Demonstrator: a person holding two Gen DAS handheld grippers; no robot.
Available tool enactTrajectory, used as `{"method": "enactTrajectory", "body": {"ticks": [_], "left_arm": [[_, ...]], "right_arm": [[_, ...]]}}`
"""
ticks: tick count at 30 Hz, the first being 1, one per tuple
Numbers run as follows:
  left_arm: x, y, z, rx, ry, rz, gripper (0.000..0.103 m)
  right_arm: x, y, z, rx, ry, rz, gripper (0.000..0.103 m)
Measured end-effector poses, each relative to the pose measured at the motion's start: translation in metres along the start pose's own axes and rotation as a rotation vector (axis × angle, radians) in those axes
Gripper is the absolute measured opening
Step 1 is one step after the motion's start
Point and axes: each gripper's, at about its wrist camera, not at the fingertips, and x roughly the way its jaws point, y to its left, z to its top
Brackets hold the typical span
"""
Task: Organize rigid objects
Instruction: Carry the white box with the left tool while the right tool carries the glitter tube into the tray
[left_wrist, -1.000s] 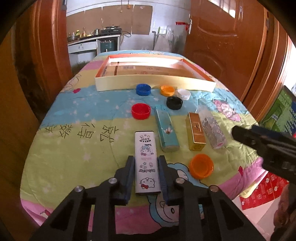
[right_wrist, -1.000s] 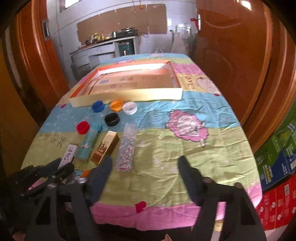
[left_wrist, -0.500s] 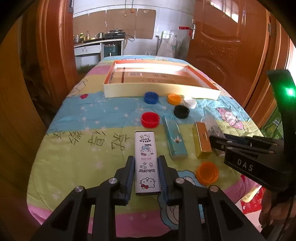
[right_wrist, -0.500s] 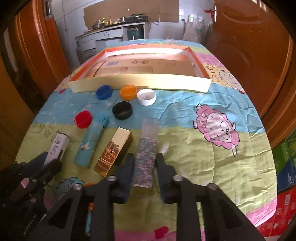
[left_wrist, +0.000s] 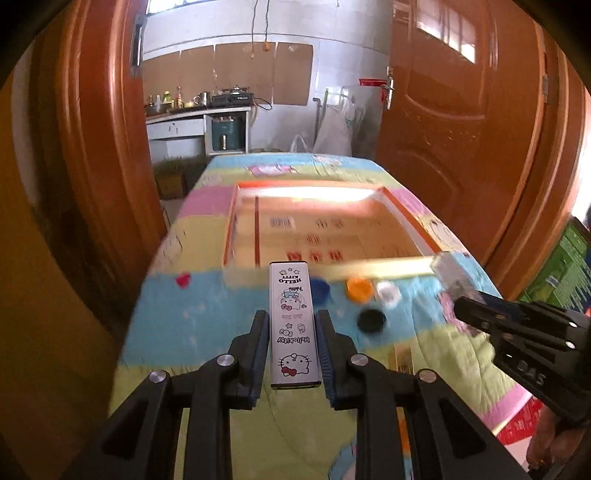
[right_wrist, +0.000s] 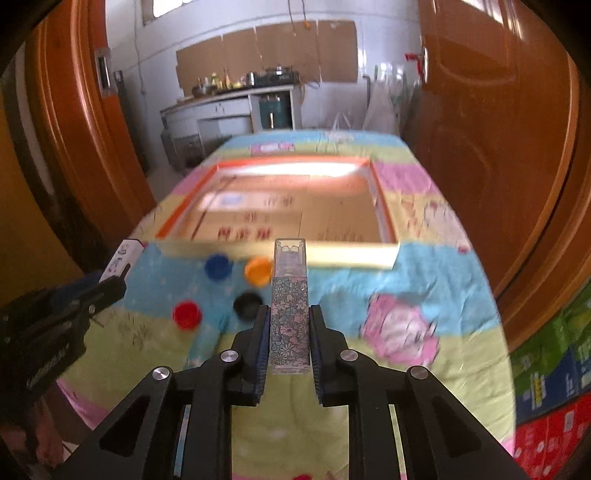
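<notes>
while each tool (left_wrist: 291, 354) (right_wrist: 289, 345) grips a box (left_wrist: 293, 325) (right_wrist: 290, 306), tray (left_wrist: 388, 267) lies ahead.

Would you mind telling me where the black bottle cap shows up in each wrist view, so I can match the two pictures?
Left wrist view: the black cap lies right of centre on the blue band of the cloth, just right of the left gripper.
Right wrist view: the black cap sits just left of the right gripper.
Shared landmark: the orange cap lies just beyond it in both.
</notes>
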Motion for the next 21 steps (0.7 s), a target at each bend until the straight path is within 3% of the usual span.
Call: {"method": "enactTrajectory", "body": {"ticks": [13, 21], "left_arm": [[0.065, 0.005, 0.101, 0.006, 0.033, 0.058, 0.026], [0.121, 0.010, 0.135, -0.004, 0.098, 0.063, 0.026]], "right_arm": [[0.032, -0.028, 0.089, -0.037, -0.027, 0.059, 0.020], [0.082, -0.037, 0.137, -0.036, 0.024, 0.100, 0.020]]}}
